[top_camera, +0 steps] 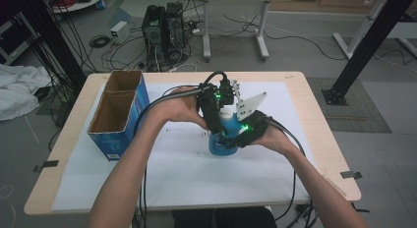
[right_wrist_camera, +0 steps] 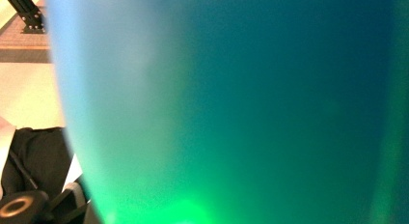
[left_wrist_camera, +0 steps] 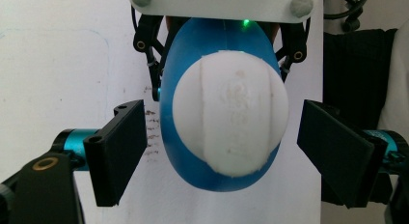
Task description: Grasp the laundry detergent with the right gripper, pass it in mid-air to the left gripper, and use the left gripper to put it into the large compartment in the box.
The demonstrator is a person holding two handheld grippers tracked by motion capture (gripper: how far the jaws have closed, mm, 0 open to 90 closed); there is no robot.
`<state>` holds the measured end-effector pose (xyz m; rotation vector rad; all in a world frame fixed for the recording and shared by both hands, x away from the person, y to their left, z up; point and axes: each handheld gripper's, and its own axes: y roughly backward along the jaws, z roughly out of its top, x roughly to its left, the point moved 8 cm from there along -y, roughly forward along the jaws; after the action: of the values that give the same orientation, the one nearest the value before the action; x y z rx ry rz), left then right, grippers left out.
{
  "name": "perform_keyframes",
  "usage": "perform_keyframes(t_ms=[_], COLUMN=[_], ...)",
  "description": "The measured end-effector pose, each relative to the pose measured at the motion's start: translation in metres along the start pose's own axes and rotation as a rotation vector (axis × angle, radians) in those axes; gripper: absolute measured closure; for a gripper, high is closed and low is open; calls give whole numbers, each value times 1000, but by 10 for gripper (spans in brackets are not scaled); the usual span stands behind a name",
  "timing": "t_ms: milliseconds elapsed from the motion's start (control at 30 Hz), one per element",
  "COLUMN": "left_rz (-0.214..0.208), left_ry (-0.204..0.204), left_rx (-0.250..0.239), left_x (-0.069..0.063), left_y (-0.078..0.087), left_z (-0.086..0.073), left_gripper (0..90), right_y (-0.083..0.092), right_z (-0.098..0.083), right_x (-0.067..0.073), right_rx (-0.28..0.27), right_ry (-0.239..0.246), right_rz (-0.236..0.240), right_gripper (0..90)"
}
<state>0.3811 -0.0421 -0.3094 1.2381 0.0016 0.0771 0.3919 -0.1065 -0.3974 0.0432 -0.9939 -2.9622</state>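
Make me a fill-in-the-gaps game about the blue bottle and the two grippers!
1. The blue bottle has a cap coloured ____.
2. The right gripper is shut on the ____.
3. The left gripper has its jaws ____, one on each side of the cap.
4. The cardboard box stands on the bottle's ____ side in the high view.

Missing words: white; bottle; open; left

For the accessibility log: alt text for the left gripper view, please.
A blue bottle with a white cap seen from above, centred between the left gripper's open black jaws, which stand clear of it on either side. White paper lies beneath.
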Motion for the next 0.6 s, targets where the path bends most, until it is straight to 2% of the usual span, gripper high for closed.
perform_keyframes(t_ms=[33,67,267,300,333,367,567,600], left_rz=[-2,-1,4,0,-3,-7,-11,-9], left_ry=[11,-2,10,5,7,7,15,5], left_rx=[-2,-4,8,3,8,6,8,10], left_x=[-1,0,1,1,0,-1,-1,0], left_y=[-1,-2,-5,-6,-6,-7,-9,-9], left_z=[0,1,1,2,2,2,1,1], left_gripper=[179,179,184,189,195,206,246,246], right_y=[0,0,-2,-2,-2,-3,-5,-6], right_z=[0,-1,-1,0,1,-1,-1,-1], right_x=[0,0,0,0,3,0,1,0], right_rx=[1,4,6,1,-4,4,13,12], right_ry=[0,-2,6,-8,-50,-4,-14,-11], right_rz=[0,1,0,-2,5,-1,-5,-6], right_gripper=[436,436,436,436,436,436,436,436])
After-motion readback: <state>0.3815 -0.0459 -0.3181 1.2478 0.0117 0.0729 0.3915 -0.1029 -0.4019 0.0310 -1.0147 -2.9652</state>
